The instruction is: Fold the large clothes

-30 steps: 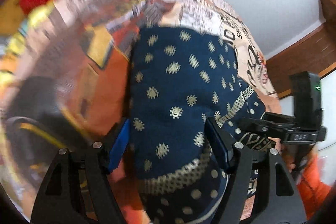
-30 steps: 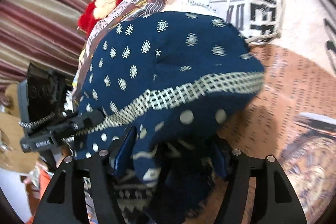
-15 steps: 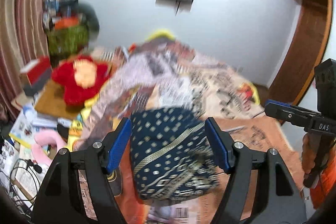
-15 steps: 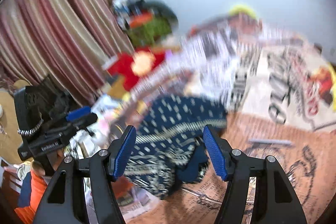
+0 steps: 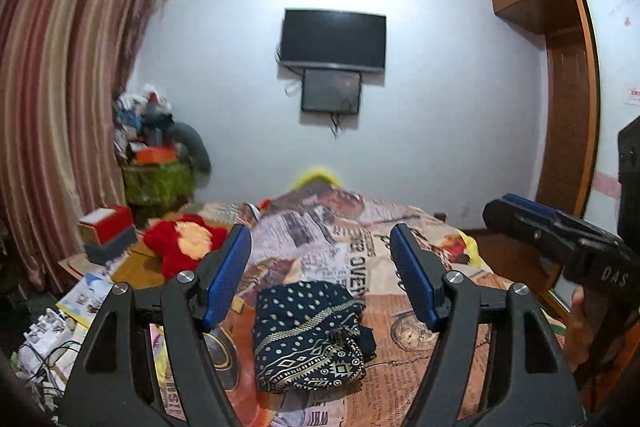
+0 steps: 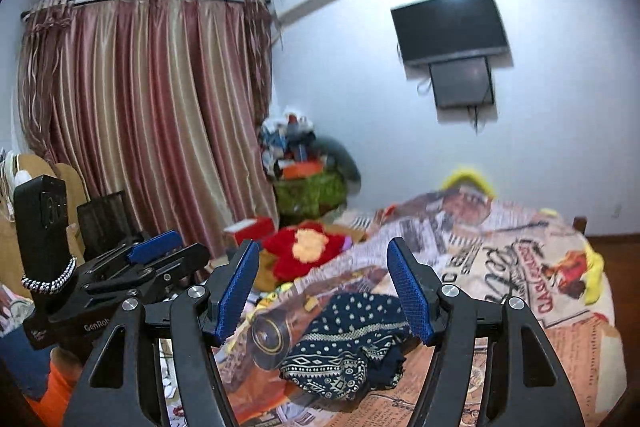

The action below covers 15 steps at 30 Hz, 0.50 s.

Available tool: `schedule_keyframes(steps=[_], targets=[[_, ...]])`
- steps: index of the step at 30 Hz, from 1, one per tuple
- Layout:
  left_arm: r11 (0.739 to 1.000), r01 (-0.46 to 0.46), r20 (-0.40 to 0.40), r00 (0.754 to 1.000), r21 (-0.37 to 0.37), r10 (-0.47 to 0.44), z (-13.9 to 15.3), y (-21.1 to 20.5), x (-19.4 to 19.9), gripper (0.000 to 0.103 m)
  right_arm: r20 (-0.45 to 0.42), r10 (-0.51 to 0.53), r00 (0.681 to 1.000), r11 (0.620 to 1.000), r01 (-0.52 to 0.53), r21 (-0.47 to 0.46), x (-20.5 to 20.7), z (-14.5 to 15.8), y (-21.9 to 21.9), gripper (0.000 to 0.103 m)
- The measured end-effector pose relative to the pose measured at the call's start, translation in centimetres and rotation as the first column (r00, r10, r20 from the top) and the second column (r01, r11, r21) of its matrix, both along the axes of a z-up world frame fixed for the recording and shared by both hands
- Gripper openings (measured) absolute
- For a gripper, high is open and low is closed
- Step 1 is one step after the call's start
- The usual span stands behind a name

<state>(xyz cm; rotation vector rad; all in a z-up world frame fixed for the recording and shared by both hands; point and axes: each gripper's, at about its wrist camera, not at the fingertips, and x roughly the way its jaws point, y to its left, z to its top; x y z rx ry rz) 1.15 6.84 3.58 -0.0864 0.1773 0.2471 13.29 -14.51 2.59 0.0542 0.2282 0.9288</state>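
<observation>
right claw: open, empty | folded navy garment: on bed, near its front-left corner | left claw: left of frame

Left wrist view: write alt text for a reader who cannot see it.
A folded navy patterned garment lies on a bed covered by a newspaper-print bedspread, seen between the open, empty fingers of the left gripper. The right gripper enters from the right edge. Behind are a wall-mounted TV, striped curtains and a red plush toy.
</observation>
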Motion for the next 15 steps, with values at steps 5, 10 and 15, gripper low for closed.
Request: schedule_keyframes(steps=[5, 10, 15], targets=[[0.998, -0.040, 0.014, 0.999, 0.039, 0.039, -0.6, -1.3, -1.1, 0.076, 0.043, -0.056, 0.998, 0.998, 0.056, -0.004, -2.9, -0.7, -0.4, 0.075], [0.998, -0.044, -0.007, 0.999, 0.036, 0.044, -1.4, -1.5, -1.0, 0.084, 0.068, -0.094, 0.993, 0.995, 0.095, -0.013, -4.4, -1.4, -0.7, 0.091], [0.999, -0.035, -0.023, 0.999, -0.008, 0.035, -2.4, -1.4, -1.2, 0.086, 0.063, -0.124, 0.990, 0.992, 0.125, -0.015, -5.0, -2.0, -1.1, 0.098]])
